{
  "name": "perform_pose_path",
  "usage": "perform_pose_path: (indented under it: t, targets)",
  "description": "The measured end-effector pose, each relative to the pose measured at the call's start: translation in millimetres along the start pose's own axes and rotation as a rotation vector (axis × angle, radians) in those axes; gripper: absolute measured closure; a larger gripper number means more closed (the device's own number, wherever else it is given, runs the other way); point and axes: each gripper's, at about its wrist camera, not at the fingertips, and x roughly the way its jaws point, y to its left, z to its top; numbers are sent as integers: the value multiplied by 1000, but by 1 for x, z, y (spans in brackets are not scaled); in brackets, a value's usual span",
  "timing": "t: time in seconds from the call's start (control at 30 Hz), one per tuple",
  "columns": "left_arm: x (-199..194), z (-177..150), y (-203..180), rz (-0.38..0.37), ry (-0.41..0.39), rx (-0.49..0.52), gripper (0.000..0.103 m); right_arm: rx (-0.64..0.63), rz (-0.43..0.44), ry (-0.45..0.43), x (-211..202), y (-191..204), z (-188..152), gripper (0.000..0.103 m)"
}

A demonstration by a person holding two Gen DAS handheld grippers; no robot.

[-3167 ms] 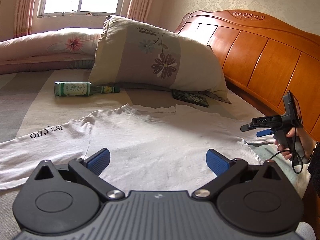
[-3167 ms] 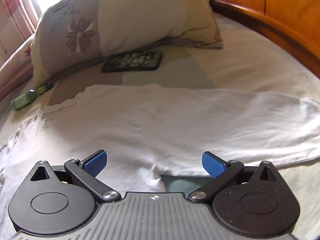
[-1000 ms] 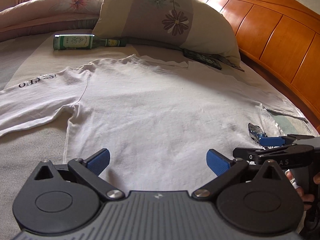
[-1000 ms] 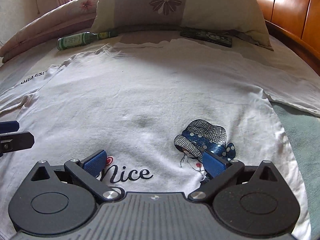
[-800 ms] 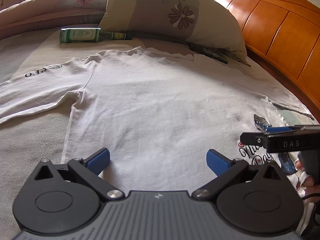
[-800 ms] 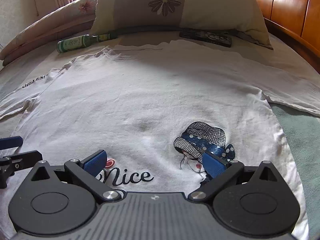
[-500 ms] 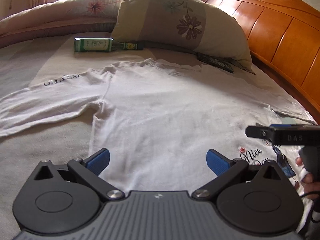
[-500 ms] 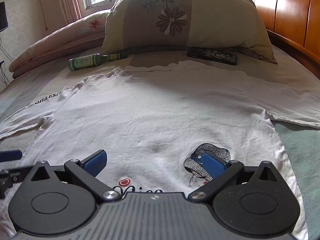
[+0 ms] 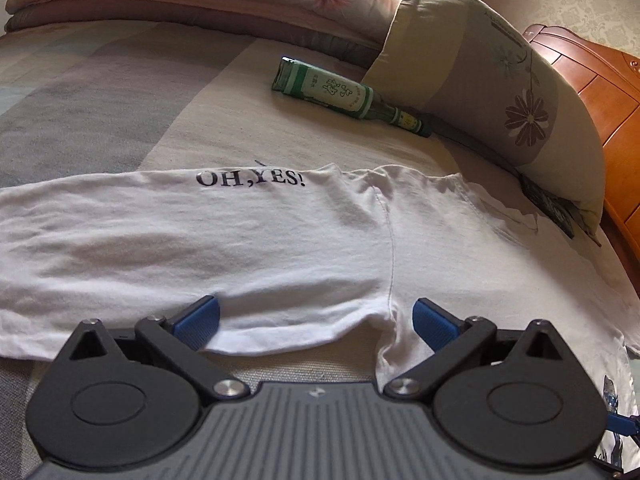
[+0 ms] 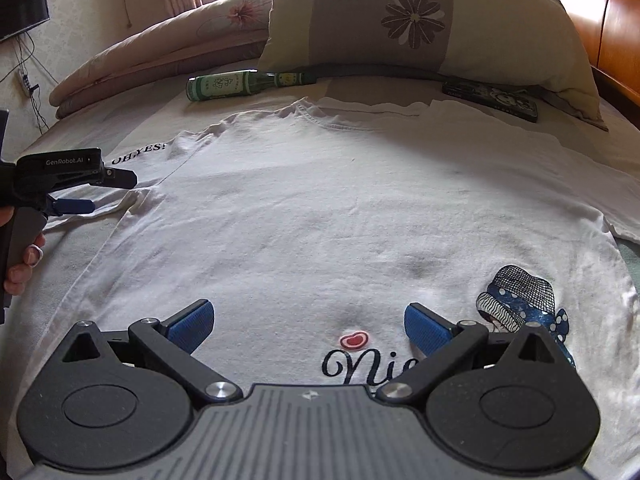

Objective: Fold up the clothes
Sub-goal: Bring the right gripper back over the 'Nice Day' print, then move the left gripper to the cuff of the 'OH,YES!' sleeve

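Note:
A white long-sleeved T-shirt [image 10: 340, 208] lies spread flat on the bed, with a "Nice" print and a hatted figure near its hem. Its left sleeve [image 9: 160, 240], printed "OH,YES!", stretches out to the left. My left gripper [image 9: 316, 316] hangs open just above that sleeve's lower edge by the armpit seam; in the right wrist view the left gripper [image 10: 100, 192] shows at the far left, held by a hand. My right gripper [image 10: 308, 326] is open over the shirt's lower front, with nothing between its fingers.
A green glass bottle [image 10: 244, 84] lies beyond the collar. A flowered pillow [image 10: 420, 20] leans against the wooden headboard [image 9: 616, 128], with a dark flat case [image 10: 492, 98] at its foot. A folded quilt [image 9: 192, 4] runs along the far side.
My left gripper has swung left from the shirt's body to the left sleeve and come in low by the armpit. The right gripper has drawn back and shifted slightly left. Both stayed open.

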Motion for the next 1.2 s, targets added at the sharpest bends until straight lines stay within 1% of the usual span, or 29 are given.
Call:
perform_pose_path:
  t: [0.1,0.2,0.27,0.3,0.57,0.6,0.63,0.67,0.7,0.73,0.77,0.83,0.87,1.07,1.2]
  targets:
    - [-16,-5,2,-29,36,2,1,-43,-32,-6,0,7,-4,0]
    - [-31,-1,16,4,-40,-16,1,-28,-13,-3,-1,8,-5,0]
    - [-34,5,32,29,-88,-72,1,-11,10,-4,-2,9,-5,0]
    - [-32,8,42,27,-91,-112,1,-5,20,-5,-2,9,-5,0]
    - [-53,5,73,0,-66,-258,1,-10,31,-5,1,15,-4,0]
    - [-59,6,78,32,-105,-250,1,-9,31,-5,1,15,-5,0]
    - [-65,7,83,81,-152,-238,1,-8,31,-6,1,15,-5,0]
    - [-67,9,91,123,-171,-244,1,-7,32,-7,0,15,-5,0]
    - [-65,10,100,146,-165,-270,1,-6,33,-8,0,14,-5,0]
    - [-63,11,111,150,-151,-310,1,-5,33,-8,0,14,-5,0]
    - [-63,9,121,136,-154,-353,1,-4,32,-8,1,14,-5,0]
    - [-67,3,137,95,-175,-436,1,-2,30,-7,2,14,-5,0]
    - [-71,2,141,101,-183,-453,1,-2,29,-5,2,14,-5,0]
    - [-96,1,154,222,-224,-480,1,-4,25,-7,2,16,-6,0]
    - [-98,1,169,228,-286,-485,1,11,46,-10,1,18,-6,0]
